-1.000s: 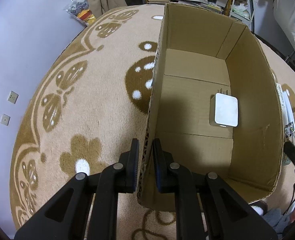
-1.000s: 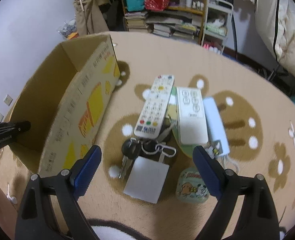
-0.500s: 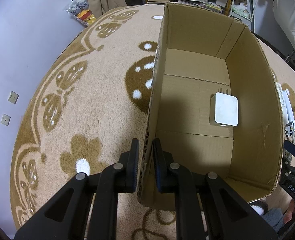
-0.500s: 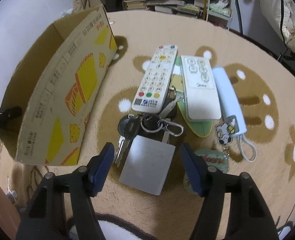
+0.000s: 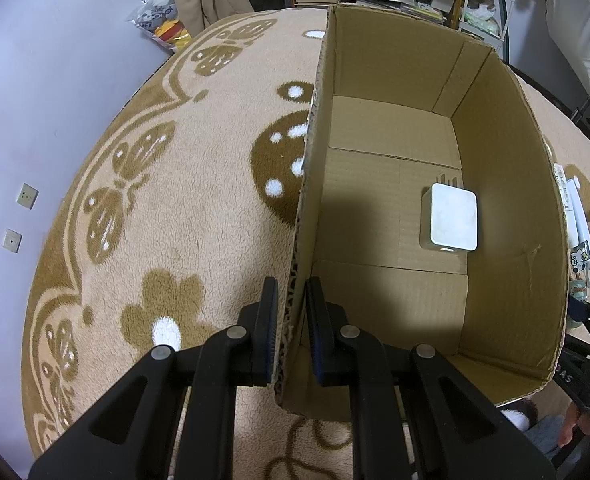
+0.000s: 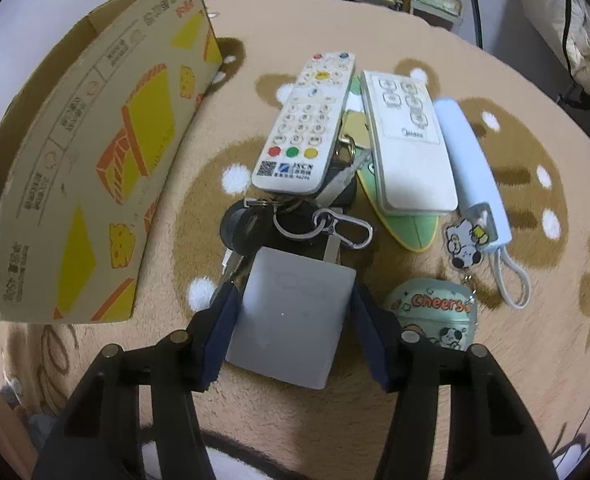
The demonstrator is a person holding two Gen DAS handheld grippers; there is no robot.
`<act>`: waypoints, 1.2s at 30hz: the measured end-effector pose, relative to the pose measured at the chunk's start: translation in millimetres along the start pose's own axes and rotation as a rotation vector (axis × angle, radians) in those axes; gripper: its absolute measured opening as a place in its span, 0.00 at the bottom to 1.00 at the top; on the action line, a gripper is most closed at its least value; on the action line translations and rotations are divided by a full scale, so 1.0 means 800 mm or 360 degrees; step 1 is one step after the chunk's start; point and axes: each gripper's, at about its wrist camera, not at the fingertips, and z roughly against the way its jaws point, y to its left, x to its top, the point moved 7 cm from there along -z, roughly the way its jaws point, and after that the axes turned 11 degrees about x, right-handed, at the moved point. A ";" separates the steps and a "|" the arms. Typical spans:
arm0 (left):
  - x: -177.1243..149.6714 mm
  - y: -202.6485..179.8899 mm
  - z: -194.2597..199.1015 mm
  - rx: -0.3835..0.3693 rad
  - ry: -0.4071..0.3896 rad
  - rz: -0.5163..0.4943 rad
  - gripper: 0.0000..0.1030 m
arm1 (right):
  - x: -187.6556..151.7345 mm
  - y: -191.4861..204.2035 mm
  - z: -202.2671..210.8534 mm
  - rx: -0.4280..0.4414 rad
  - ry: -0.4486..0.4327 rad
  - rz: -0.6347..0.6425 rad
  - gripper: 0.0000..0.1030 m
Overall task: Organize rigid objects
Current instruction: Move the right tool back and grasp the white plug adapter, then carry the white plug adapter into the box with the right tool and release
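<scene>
My left gripper [image 5: 291, 312] is shut on the near left wall of the open cardboard box [image 5: 503, 200], which stands on the carpet. A white square box [image 5: 453, 222] lies on its floor. In the right wrist view, a grey square box [image 6: 291, 300] lies on the carpet in front of a bunch of keys [image 6: 255, 224]. My right gripper [image 6: 293, 332] points down over it. Its jaws are closing, with the grey box between them and a pad close along each side; I see no firm press.
Behind the keys lie a white remote with coloured buttons [image 6: 307, 128], a second white remote [image 6: 409, 144], a pale blue power bank [image 6: 471, 168] with a dog charm [image 6: 465, 240], and a round "cheers" case [image 6: 435, 316]. The cardboard box [image 6: 95, 184] stands left of them. Shelves line the far wall.
My right gripper has come down over the grey box and its jaws have narrowed around it. The left gripper and the cardboard box have not moved.
</scene>
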 end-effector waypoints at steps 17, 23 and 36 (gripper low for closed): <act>-0.002 -0.003 0.005 0.0029 -0.0037 -0.0007 0.12 | -0.010 0.022 0.046 -0.0071 -0.0173 0.0051 0.54; -0.004 -0.003 0.009 0.0047 -0.0050 -0.0005 0.12 | -0.006 0.044 0.071 -0.0068 -0.0194 0.0110 0.54; -0.006 -0.002 0.014 0.0041 -0.0043 0.0007 0.11 | 0.045 0.091 0.137 0.0099 -0.0369 0.0156 0.54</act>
